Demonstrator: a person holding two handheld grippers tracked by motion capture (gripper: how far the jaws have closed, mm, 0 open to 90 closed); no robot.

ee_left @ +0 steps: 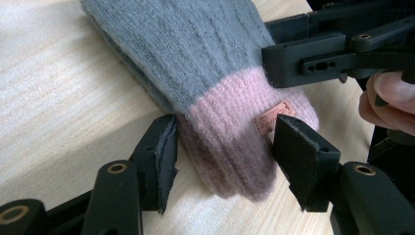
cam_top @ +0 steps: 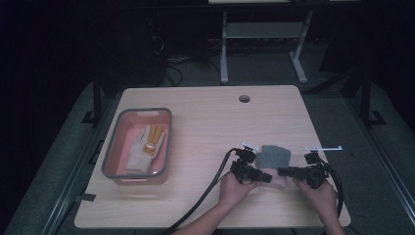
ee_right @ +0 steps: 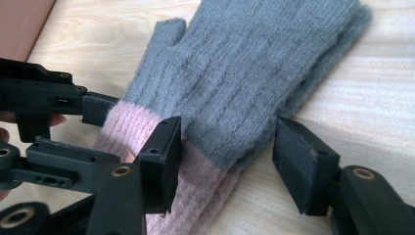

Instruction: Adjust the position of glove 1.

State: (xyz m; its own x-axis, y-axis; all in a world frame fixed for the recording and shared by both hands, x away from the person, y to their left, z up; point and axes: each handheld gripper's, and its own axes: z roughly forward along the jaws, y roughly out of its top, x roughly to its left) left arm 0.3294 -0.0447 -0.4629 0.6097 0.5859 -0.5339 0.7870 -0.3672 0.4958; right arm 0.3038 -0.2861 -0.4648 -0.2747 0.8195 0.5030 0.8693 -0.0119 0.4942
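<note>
A grey knitted mitten (cam_top: 274, 155) with a pink cuff (ee_left: 230, 142) lies flat near the table's front right. It looks like two mittens stacked. My left gripper (cam_top: 266, 177) comes in from the left, and in its own view its open jaws (ee_left: 225, 156) straddle the cuff, which carries a small brown label (ee_left: 271, 117). My right gripper (cam_top: 282, 171) comes in from the right. It is open (ee_right: 227, 156) across the mitten (ee_right: 254, 73) where grey meets pink. The two grippers' tips are close together over the cuff.
A pink bin with a grey rim (cam_top: 142, 111) stands at the table's left and holds white and yellow gloves (cam_top: 144, 149). A cable hole (cam_top: 244, 98) sits at the far edge. Bare wood (cam_top: 210, 127) lies between bin and mitten. Cables trail off the front edge.
</note>
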